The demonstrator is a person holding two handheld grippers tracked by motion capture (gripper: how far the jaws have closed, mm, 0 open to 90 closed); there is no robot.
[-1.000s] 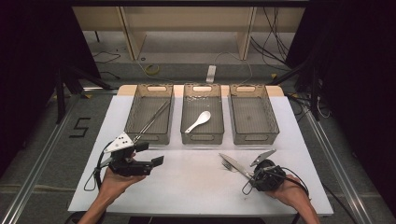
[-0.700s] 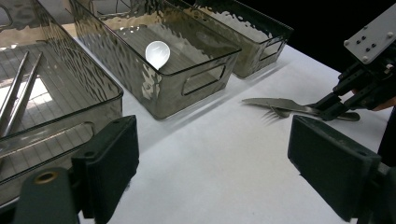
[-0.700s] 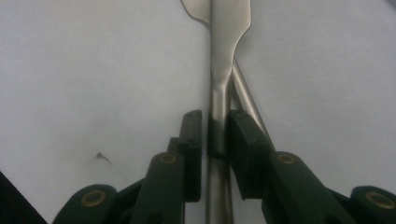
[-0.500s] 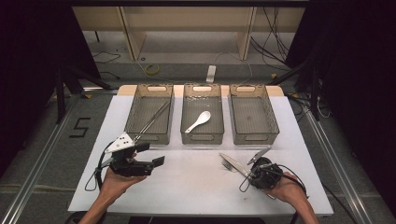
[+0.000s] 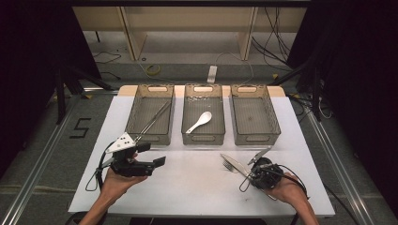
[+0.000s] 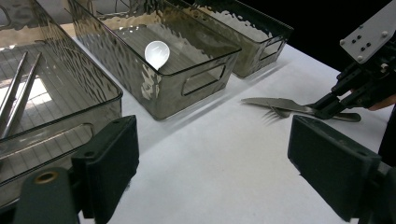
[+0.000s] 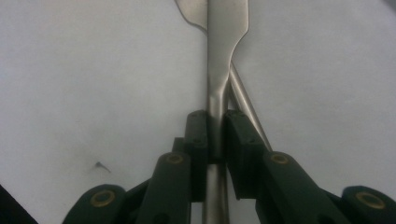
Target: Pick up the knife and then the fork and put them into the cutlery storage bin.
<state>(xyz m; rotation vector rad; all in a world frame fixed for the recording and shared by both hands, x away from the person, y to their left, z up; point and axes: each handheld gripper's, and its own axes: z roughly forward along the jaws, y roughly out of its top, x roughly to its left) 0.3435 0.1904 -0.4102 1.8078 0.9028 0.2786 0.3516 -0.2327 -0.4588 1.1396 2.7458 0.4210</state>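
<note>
right gripper [image 5: 247,172]: jaws just closing, clamped on knife [image 7: 217,88] handle above fork [image 5: 228,165] | left gripper [image 5: 151,154]: jaws apart, nothing between | table [image 5: 197,183]

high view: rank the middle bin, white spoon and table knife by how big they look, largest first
1. middle bin, clearly the largest.
2. table knife, long and thin, lying on the white table beside a fork, partly hidden by the right tool.
3. white spoon, inside the bin; looks slightly shorter than the knife, but it's close.
</note>
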